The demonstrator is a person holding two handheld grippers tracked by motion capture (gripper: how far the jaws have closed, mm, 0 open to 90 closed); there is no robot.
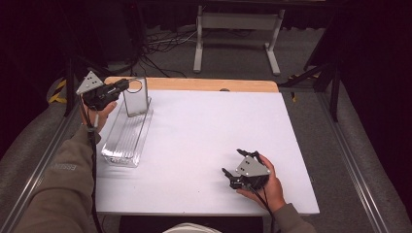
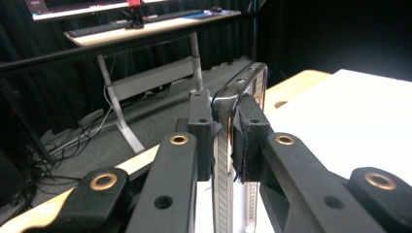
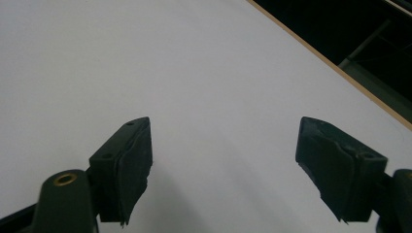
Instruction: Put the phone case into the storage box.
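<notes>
At far left of the white table: clear ribbed plastic tray, lying flat, contents not discernible. Clear plastic lid with round hole stands upright at its far end, clamped by left gripper. Right gripper, near right, jaws spread wide over bare tabletop.

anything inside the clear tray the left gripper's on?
Nothing visible inside the clear tray; its ribbed floor shows through. The left hand-held gripper clamps its raised end flap. The floor behind that flap is hard to make out.
</notes>
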